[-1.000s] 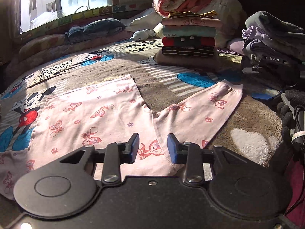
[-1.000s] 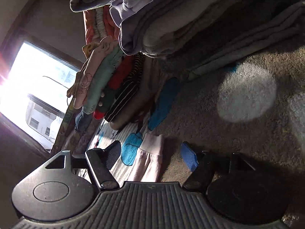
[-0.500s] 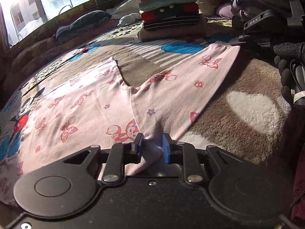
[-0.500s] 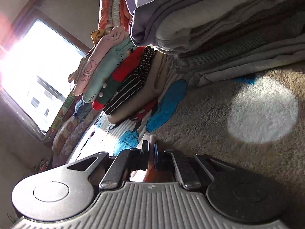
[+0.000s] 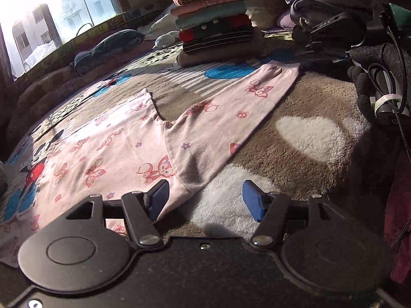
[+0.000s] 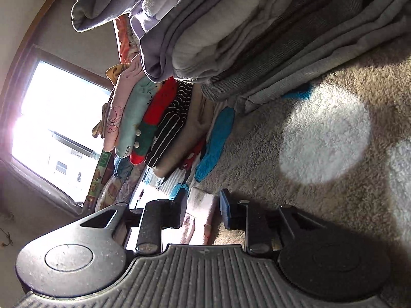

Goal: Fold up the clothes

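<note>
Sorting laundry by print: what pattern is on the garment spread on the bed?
Pale pink shirt with small cartoon animals and flowers, clearest in the left wrist view.

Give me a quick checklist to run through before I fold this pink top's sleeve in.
1. Left tongs open: ok, blue pads wide apart.
2. Left tongs around the sleeve's shoulder end: not ok, the pink top touches only the left pad.
3. Right tongs open: ok.
4. Sleeve cuff between the right pads: ok, not yet pinched.
5. Sleeve lying flat: ok, it stretches straight across the blanket.
6. Folded stack clear of the sleeve: ok.
</note>
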The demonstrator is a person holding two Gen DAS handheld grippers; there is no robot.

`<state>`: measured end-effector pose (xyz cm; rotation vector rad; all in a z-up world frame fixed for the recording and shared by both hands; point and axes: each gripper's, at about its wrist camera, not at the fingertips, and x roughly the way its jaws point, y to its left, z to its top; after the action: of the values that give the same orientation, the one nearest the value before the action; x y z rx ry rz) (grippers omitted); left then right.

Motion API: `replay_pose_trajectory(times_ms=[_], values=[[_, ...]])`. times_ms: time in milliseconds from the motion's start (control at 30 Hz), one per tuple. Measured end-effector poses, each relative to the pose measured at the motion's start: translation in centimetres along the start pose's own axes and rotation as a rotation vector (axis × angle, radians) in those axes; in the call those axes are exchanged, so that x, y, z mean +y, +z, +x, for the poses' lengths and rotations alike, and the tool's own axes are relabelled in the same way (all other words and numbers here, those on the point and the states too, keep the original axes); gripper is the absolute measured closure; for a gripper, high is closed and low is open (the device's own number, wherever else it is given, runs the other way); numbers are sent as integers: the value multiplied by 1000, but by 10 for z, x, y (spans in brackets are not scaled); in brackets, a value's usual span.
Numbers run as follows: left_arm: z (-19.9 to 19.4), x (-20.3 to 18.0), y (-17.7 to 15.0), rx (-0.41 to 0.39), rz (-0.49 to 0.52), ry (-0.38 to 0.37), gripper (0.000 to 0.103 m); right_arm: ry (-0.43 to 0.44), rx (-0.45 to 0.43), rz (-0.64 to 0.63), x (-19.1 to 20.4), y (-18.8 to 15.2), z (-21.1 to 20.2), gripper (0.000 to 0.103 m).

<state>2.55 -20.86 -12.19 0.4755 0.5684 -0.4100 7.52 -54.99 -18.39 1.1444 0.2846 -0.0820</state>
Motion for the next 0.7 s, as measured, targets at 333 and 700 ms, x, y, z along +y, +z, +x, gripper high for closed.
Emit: replay_pose_trajectory(times_ms=[333,700], values=[[-9,-12,-12,51,35,0,33,143,121,27,14,-21,-15,38],[-32,-15,-24,213,112,-200,1,181,420,-77,57,-140,-27,38]])
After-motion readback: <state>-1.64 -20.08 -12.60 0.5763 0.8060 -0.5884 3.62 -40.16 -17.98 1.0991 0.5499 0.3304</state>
